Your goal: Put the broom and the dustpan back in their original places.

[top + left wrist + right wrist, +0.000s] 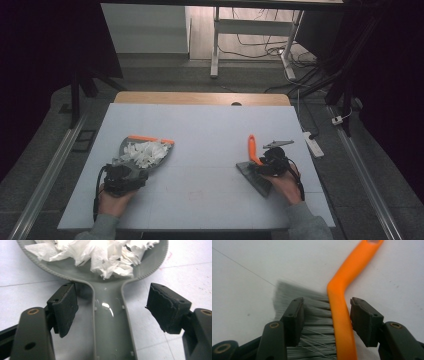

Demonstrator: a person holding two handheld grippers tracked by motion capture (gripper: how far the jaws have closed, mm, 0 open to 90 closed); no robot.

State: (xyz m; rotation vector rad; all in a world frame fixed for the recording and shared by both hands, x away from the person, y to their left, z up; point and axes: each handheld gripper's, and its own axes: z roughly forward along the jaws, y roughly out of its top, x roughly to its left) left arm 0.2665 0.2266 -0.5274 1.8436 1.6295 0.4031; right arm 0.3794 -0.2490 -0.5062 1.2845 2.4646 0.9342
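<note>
At the left of the high view, a grey dustpan (pixel 131 161) lay on the white bench (pixel 210 130), and its scoop held a heap of torn white paper (pixel 146 152). The left claw (pixel 111 307) stood wide on both sides of the dustpan handle, with the pads not touching it. At the right, the right claw (pixel 327 315) was also wide around the orange-handled brush (pixel 254 160), which lay flat on the bench with its grey bristles (pixel 312 322) under one jaw.

A pale table (pixel 210 130) stands on a grey floor (pixel 45 150). Beyond the table a white desk frame (pixel 216 45) stands among loose cables (pixel 260 45). Right of the table lies a power strip (pixel 314 144). Dark curtains flank it.
</note>
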